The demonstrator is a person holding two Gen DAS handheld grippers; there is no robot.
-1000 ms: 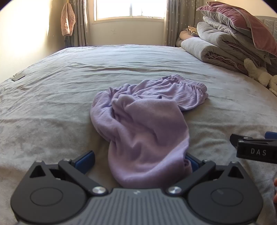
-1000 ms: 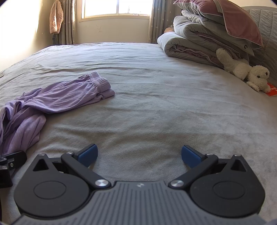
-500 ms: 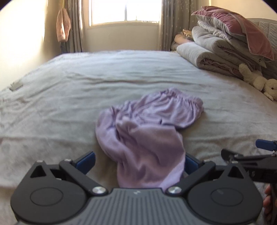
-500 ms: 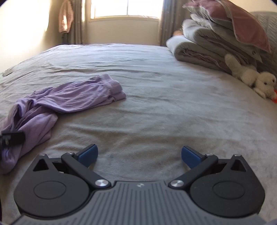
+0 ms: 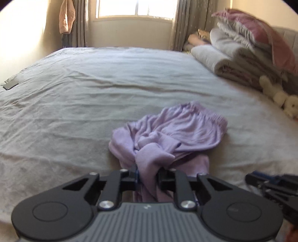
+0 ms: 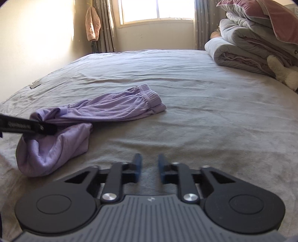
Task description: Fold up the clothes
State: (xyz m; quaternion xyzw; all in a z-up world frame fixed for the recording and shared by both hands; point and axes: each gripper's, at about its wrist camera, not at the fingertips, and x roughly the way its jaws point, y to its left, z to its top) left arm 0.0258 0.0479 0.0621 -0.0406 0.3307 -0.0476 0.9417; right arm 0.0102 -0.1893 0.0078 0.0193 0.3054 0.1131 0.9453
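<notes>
Left tongs: jaws have just been closing and now pinch a bunched fold of the lilac pants at the near leg end; cloth fills the gap between the pads and hangs below them.

Right tongs: jaws have also just been closing, now nearly together with only a narrow slit left. Nothing lies between them; only bare bed sheet shows beyond the blue pads.

Handling, as a judgement: the pants look like soft, light knit, limp with no stiffness. The fabric should drape and slide on the sheet, and should not slip easily from a firm pinch. A single-point grip will only drag a bundle. Better holds look to be the two corners of the waistband, or a leg hem paired with the waistband, so the cloth can be spread flat.

Appearance: pale purple, crumpled, legs twisted over each other near the tongs, gathered elastic waistband at the far end, lying flatter.

Location: near-centre of the grey bed. Further back at the right sit stacked folded quilts and a plush toy; window beyond.
</notes>
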